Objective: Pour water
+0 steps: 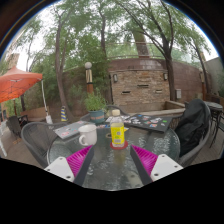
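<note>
Jaws wide apart, holding nothing, my pads (pixel 80 157) low over glass surface (pixel 110 170), bottle (pixel 118 129) far ahead between them, white cup (pixel 88 134) left of it.

Your tool (pixel 110 160) is showing two pale, whitish fingers, each wearing a magenta pad (pixel 80 156) on its inner face, standing apart with a gap between.

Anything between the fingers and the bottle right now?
No. In the gripper view only bare glass table lies between the open fingers and the bottle; the white cup stands beside it.
</note>
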`<state>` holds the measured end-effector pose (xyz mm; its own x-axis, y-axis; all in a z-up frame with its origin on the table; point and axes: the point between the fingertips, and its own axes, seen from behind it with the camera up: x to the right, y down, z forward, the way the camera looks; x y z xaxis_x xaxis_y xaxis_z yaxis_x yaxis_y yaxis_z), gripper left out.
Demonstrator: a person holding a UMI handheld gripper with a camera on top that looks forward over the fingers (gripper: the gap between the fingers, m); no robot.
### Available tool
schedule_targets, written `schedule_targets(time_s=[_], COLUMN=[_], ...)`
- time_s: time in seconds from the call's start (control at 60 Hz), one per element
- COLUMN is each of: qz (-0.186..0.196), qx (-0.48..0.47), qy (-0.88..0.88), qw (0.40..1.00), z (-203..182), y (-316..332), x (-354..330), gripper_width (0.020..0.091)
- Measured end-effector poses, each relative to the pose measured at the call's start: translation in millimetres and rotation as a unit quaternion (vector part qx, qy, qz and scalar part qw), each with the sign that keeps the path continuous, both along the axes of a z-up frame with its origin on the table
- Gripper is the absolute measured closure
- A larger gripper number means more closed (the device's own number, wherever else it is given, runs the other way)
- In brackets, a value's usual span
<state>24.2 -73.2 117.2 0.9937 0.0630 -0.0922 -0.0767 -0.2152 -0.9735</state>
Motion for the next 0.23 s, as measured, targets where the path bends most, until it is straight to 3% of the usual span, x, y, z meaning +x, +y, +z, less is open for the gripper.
schedule_targets(time_s=[0.233], qz=[0.011], qx=[-0.011], qy=[0.008], qw=[1.0], z=[1.6], y=[-95.3], x=[-14.3], gripper_width=[0.0275])
